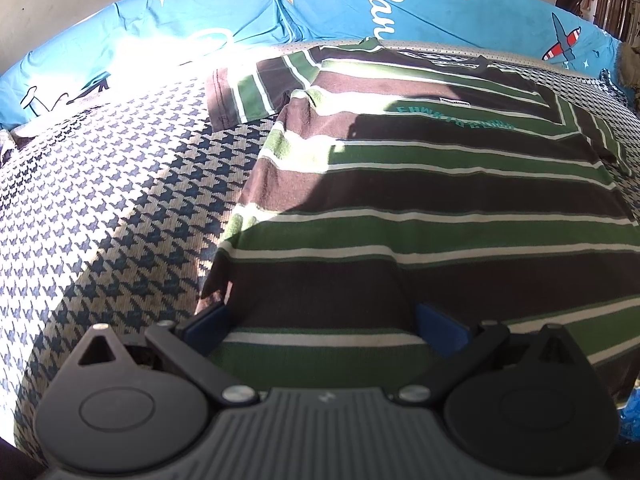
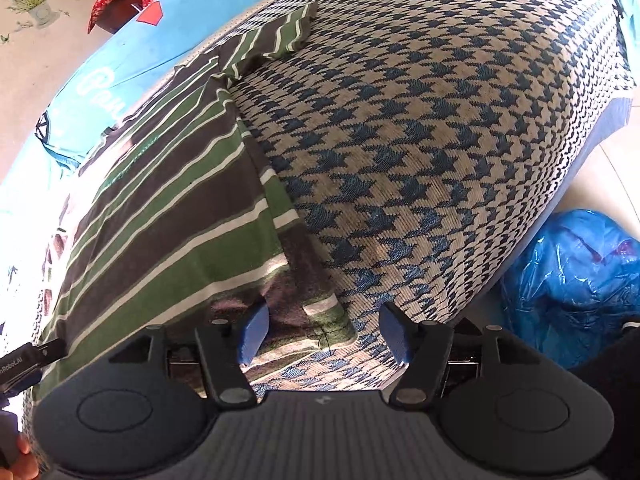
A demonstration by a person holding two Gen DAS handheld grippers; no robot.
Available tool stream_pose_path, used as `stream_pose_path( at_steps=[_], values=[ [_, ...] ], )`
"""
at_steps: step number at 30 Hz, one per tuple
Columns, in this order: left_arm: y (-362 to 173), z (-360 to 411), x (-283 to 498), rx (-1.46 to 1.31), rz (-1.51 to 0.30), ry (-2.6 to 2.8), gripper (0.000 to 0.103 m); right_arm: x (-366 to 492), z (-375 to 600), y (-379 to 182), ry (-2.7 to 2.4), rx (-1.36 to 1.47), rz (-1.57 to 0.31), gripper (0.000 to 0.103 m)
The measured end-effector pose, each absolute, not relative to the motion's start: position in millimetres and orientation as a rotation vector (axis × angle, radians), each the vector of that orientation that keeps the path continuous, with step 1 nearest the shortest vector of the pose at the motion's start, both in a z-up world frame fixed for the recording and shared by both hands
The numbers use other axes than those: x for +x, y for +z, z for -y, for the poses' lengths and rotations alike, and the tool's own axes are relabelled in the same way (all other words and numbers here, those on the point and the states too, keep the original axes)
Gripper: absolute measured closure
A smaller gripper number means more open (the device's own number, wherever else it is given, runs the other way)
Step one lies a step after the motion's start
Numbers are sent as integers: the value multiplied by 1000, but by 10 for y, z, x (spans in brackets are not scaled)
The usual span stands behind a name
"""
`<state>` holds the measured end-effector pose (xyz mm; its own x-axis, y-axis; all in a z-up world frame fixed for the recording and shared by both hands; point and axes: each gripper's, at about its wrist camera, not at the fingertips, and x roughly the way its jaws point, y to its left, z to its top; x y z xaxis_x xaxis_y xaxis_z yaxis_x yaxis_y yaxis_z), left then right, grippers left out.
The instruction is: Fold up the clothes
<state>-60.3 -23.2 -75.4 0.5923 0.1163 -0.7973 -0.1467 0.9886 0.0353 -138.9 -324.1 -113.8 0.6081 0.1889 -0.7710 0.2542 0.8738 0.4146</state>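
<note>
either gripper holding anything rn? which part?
Nothing held. Left gripper and right gripper are both open at the striped shirt's bottom hem.

Home bedroom: bed under houndstooth cover [image 2: 440, 140], cartoon-print blue sheet [image 1: 360, 4], tiled floor [image 2: 600, 168], blue plastic bag [image 2: 576, 280] beside it.

Each black claw [image 1: 322, 322] carries blue pads [image 2: 254, 334], silver screws and a ribbed grey body.
</note>
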Motion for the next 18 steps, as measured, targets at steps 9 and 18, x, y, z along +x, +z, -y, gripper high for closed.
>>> stream_pose_path(
  at_steps=[9, 18],
  values=[
    [-759, 231, -639, -32, -916, 152, 0, -1449, 3147, -1022, -15, 462, -900, 94],
    [-751, 239, -699, -29, -926, 147, 0, -1592, 2997, -905, -138, 288, -892, 99]
  ],
)
